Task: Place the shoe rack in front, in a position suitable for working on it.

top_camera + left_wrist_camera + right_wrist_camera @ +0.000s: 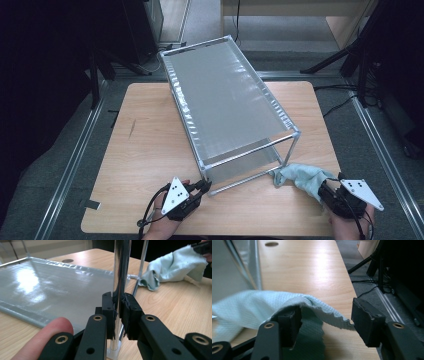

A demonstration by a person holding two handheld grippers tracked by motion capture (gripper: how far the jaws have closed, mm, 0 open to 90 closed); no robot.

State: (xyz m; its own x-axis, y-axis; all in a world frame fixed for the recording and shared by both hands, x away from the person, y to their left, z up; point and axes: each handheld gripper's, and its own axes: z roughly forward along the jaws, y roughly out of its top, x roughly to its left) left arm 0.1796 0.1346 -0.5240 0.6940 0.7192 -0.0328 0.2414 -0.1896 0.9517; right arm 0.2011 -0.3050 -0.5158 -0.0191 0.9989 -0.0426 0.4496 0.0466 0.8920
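Chrome post at the rack's near corner is clamped by the left hand-held gripper, likely steadying it; beside the rack, the right hand-held gripper gapes, cloth draped over one jaw.

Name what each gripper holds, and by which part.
Left gripper: clamps the rack's near corner post, low down. Right gripper: fingers open, cloth draped over one, not gripped.

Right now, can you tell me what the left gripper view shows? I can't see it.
The left gripper has its two black jaws shut on a shiny upright metal post of a shelf rack. A silvery shelf spreads to the left on the wooden table, and a pale green cloth lies farther back on the right.
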